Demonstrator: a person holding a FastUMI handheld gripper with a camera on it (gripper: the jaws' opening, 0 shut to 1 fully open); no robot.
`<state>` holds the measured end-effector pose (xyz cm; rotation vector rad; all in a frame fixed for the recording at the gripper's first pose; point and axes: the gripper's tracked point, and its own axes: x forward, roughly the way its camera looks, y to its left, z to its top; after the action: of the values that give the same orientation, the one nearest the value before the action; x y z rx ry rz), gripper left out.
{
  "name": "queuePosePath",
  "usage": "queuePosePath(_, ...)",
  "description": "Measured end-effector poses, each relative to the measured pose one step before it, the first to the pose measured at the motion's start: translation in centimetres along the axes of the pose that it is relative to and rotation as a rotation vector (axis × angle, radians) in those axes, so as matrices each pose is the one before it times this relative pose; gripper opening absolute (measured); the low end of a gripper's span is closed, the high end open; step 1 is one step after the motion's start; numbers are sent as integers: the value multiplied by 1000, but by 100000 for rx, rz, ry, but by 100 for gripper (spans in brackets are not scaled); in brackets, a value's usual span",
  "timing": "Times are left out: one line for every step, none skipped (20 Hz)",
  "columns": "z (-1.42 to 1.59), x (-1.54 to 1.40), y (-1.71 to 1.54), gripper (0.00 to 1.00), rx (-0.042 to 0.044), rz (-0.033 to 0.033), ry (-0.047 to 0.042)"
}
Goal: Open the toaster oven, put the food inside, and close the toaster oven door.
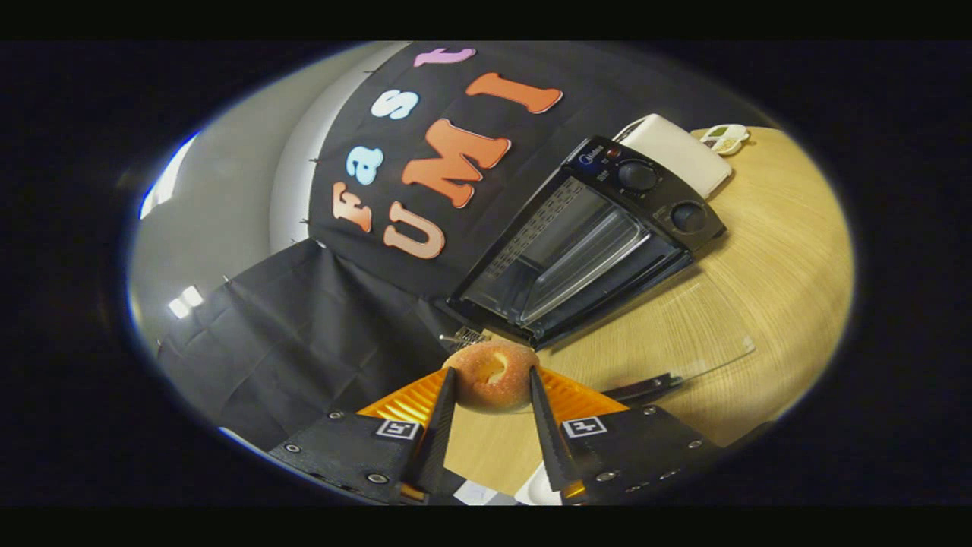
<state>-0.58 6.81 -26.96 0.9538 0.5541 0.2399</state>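
Observation:
A sugared, tan doughnut [492, 384] sits between my fingertips, lifted above the wooden table [782, 251]. My gripper [492, 372] is shut on it, one finger pressing each side. Beyond the fingers stands the black toaster oven [585, 235], its dark cavity showing and two knobs [636, 175] on its panel. Its glass door [683, 334] lies folded down flat over the table, with the dark handle bar [642, 389] just ahead of my right finger. The whole scene appears tilted.
A white box [672, 152] stands behind the oven, and a small white device [725, 138] lies beside it on the table. Black cloth walls close the booth behind and left of the oven. A white object's edge [535, 486] shows under the fingers.

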Motion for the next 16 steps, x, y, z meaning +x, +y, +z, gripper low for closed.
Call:
queuePosePath(727,1082,126,54,3020,606,-1030)
queuePosePath(799,984,27,54,2044,-234,-1315)
queuePosePath(932,1058,-375,53,1098,-1542,-1748)
queuePosePath(957,779,-398,53,474,-1756,-1860)
queuePosePath(556,840,-452,53,-106,-1896,-1426)
queuePosePath(605,993,-518,53,-867,-2765,-864)
queuePosePath(632,904,-357,53,-1397,-2417,-881)
queuePosePath(519,924,-161,53,-1439,-1933,-979)
queuePosePath(492,890,-94,53,-1393,-1322,-1004)
queuePosePath(460,919,-190,53,-1955,-1696,-884)
queuePosePath(340,839,-375,53,-1516,-1977,-467)
queuePosePath(210,888,-187,53,-224,-1387,312)
queuePosePath(355,816,25,54,642,-362,-369)
queuePosePath(389,811,10,54,-539,-803,-882)
queuePosePath(366,797,-345,54,-1937,-1699,-1590)
queuePosePath(201,870,-523,53,-2198,-2170,-1017)
